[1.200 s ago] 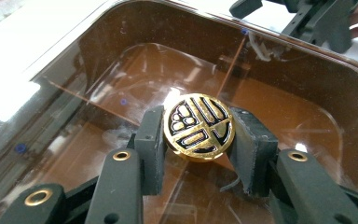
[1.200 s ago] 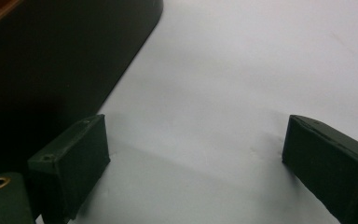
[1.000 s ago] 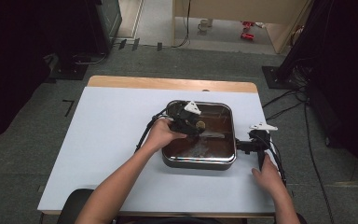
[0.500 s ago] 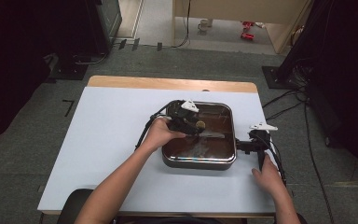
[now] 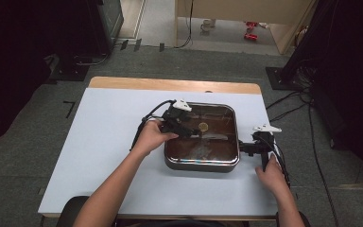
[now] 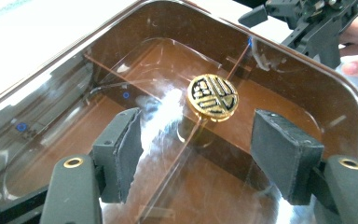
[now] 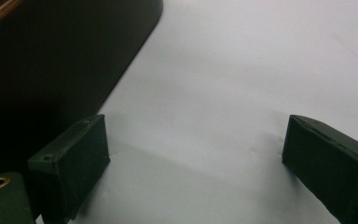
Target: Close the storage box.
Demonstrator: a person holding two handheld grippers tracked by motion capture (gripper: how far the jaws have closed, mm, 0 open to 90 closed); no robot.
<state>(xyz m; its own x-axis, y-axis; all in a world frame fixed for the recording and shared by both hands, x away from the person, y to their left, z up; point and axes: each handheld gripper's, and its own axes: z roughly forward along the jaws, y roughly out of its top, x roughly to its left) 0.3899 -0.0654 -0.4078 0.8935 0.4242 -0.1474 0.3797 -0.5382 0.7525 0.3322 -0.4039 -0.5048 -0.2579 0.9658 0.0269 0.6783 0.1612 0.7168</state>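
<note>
A square pan [image 5: 201,163] with rounded corners and a dark metal body sits on the pale, smooth table [image 5: 104,137], toward its right edge and closer to the near edge than the far one. A brown-tinted glass lid [image 6: 279,88] covers the pan; it is glossy, streaked with reflections, and see-through down to the divided inside. At the lid's centre stands a round knob [image 6: 212,97], gold with a black pattern on its flat top.

The left gripper [image 6: 205,149] hovers over the lid with its jaws just been opening; they now stand apart on either side of the knob and short of it, the matte black rubbery pads [image 6: 126,154] touching nothing.

The right gripper [image 7: 191,163] rests just beside the pan's right wall, close to the table's right edge. Its blocky black jaws are spread wide with bare tabletop between them, gripping nothing. The pan's dark curved side shows at the upper left of the right gripper view.
</note>
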